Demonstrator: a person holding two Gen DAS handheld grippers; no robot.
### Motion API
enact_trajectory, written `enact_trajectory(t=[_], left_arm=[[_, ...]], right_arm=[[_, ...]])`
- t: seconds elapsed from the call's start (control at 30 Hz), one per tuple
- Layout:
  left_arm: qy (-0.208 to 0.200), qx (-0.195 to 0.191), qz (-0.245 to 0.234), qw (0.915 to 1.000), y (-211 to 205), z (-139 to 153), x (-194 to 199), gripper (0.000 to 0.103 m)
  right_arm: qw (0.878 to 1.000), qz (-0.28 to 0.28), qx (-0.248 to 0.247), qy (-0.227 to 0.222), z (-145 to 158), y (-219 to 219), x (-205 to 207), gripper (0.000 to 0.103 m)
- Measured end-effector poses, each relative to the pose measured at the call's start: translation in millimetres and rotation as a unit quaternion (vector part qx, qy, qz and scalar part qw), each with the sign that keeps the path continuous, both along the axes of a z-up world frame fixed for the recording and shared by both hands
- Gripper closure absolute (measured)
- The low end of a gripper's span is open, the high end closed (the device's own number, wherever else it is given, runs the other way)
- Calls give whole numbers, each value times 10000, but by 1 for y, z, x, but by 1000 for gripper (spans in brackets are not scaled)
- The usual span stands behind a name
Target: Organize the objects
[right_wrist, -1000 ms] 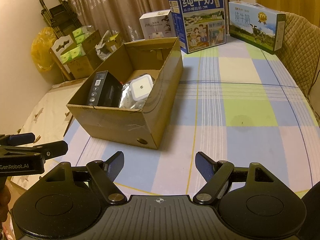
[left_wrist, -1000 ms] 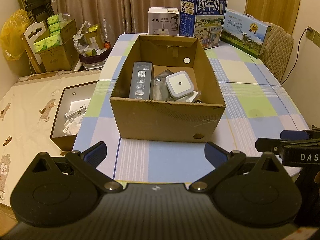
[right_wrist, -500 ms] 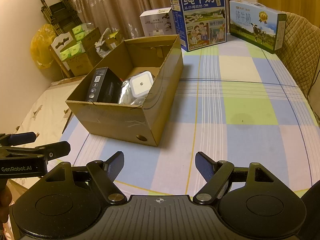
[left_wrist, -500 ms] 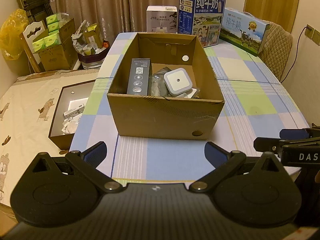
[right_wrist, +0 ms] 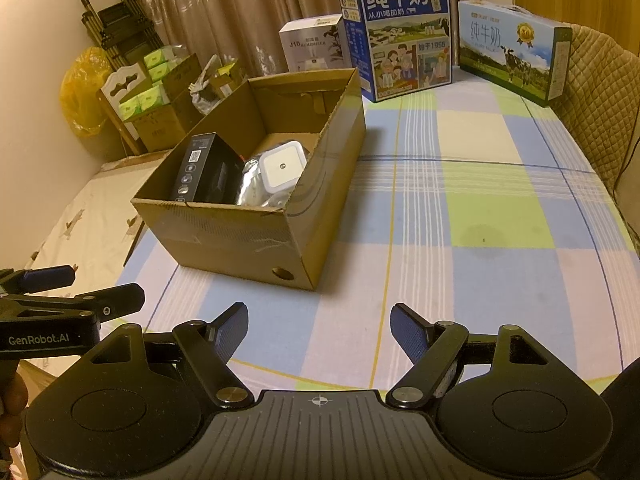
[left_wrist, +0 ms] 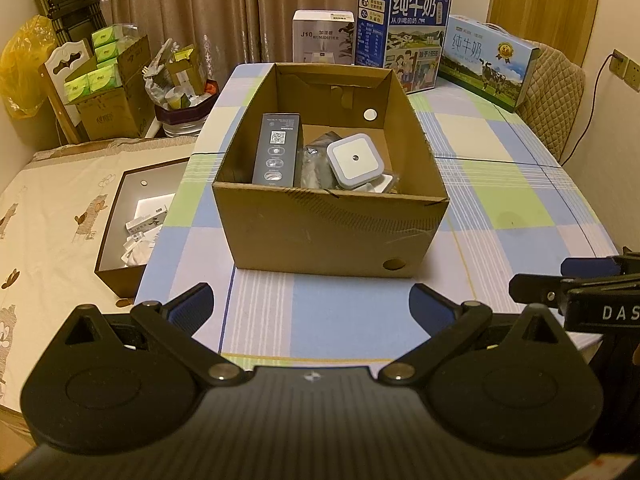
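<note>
Both of my claws stand wide with nothing between the pads: my left claw (left_wrist: 310, 304) and my right claw (right_wrist: 318, 328) hang over the near edge of the tabletop (right_wrist: 460, 208), side by side, each empty.

Far off to the left of my left claw, down beside the tabletop on a patterned cloth, an open dark tray (left_wrist: 116, 224) holds some small white packets; I cannot tell whether those belong to this job. Straight ahead of the left claw, and ahead and to the left of the right one, sits the cardboard box (left_wrist: 332, 228), open at the top. Inside it, against the left wall, a tall black carton (left_wrist: 278, 148) stands upright. Just right of that lies a crinkled silvery bag (right_wrist: 248, 184), and leaning on the bag is a square white night light (left_wrist: 354, 158), face up and tilted. Beyond the box, at the far edge, stand a white humidifier box (left_wrist: 320, 36), a blue milk carton (left_wrist: 404, 28) and, further right, a long milk case (left_wrist: 488, 60).

The checked cloth to the right of the box is bare, with nothing loose left within reach. I judge the gathering as good as done: the small things are already in the box, and what remains, if anything, is tidying them or moving the box itself.
</note>
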State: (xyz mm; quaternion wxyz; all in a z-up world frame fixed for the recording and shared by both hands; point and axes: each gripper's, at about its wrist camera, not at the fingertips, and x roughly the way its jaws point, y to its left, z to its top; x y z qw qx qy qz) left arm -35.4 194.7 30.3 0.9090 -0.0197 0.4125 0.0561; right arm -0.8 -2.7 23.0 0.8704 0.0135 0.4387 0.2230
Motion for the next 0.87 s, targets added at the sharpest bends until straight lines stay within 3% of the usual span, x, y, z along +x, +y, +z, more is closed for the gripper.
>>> enact_trajectory(t=[0.87], left_arm=[[-62,-54,-41,10000,-5,-3,2,1]], right_arm=[[10000,-9,16,15,-2,-1,-1,27]])
